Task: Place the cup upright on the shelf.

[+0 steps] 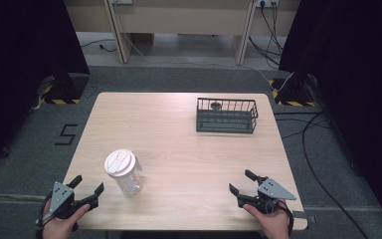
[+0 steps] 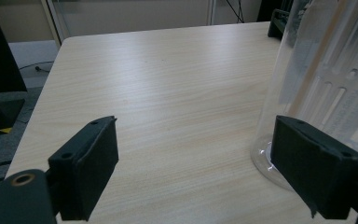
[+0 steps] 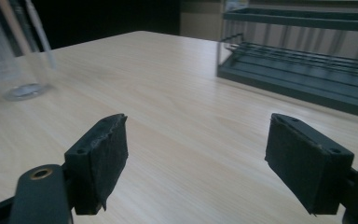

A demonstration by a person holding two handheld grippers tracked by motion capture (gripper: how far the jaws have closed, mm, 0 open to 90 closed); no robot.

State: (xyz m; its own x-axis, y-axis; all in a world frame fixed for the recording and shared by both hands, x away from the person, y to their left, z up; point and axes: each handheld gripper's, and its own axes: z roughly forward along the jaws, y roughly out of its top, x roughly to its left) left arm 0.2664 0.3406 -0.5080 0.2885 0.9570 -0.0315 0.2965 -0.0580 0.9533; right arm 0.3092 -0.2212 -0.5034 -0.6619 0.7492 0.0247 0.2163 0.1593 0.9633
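Both hands sit low at the near edge of the table (image 1: 179, 129), wrists coming in from the bottom. The left gripper (image 1: 88, 189) lies nearly level, angled toward the cup (image 1: 124, 172), jaws spread with nothing between them. The cup stands upright with a white lid (image 1: 119, 163), just beside that gripper; in the left gripper view its clear wall (image 2: 307, 84) rises right behind one jaw. The right gripper (image 1: 241, 182) points up and to the left across the tabletop, jaws spread too, gripping nothing. The basket (image 1: 226, 115) stands well apart on the far right side.
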